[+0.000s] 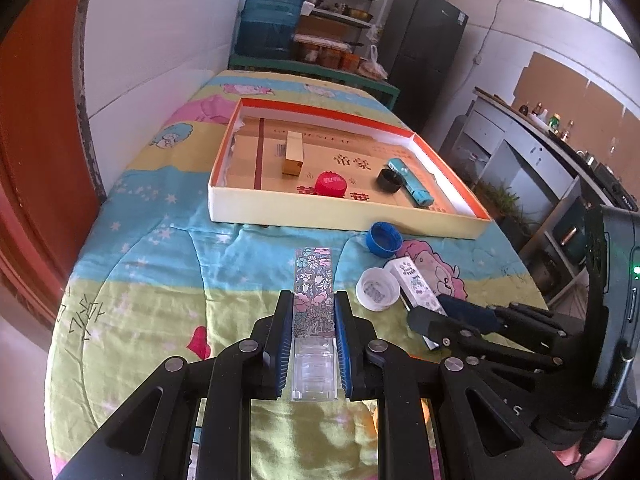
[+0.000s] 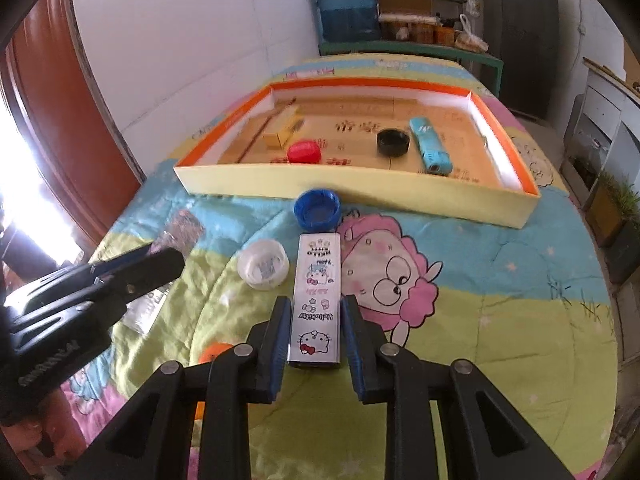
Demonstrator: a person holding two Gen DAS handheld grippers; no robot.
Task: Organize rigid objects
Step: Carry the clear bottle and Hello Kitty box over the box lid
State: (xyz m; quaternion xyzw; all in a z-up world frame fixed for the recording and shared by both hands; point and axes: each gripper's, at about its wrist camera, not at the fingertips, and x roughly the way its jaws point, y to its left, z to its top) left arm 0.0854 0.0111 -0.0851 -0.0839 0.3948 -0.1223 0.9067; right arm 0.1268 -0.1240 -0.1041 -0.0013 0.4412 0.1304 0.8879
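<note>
A cartoon-print quilt [image 1: 168, 240] covers the table in a kitchen storeroom, with a blue water jug [image 1: 272, 20] and shelves against the far wall. The left gripper [image 1: 313, 320] pinches a floral box [image 1: 313, 292] between its blue pads, the box's clear end sitting back between the fingers. The right gripper [image 2: 316, 332] straddles a white Hello Kitty box [image 2: 318, 300] lying flat on the quilt; its pads sit just beside the box's long sides, and whether they touch cannot be told. A white cap [image 2: 263, 264] lies just left of that box, and a blue cap [image 2: 317, 208] lies open side up at the box's far end. Beyond the blue cap sits an orange-rimmed tray [image 2: 360, 184], holding a tan box [image 2: 280, 130] at its left, a red cap [image 2: 304, 152] near its front wall, and a black cap [image 2: 394, 142] beside a light-blue box [image 2: 430, 144] toward its right.
</note>
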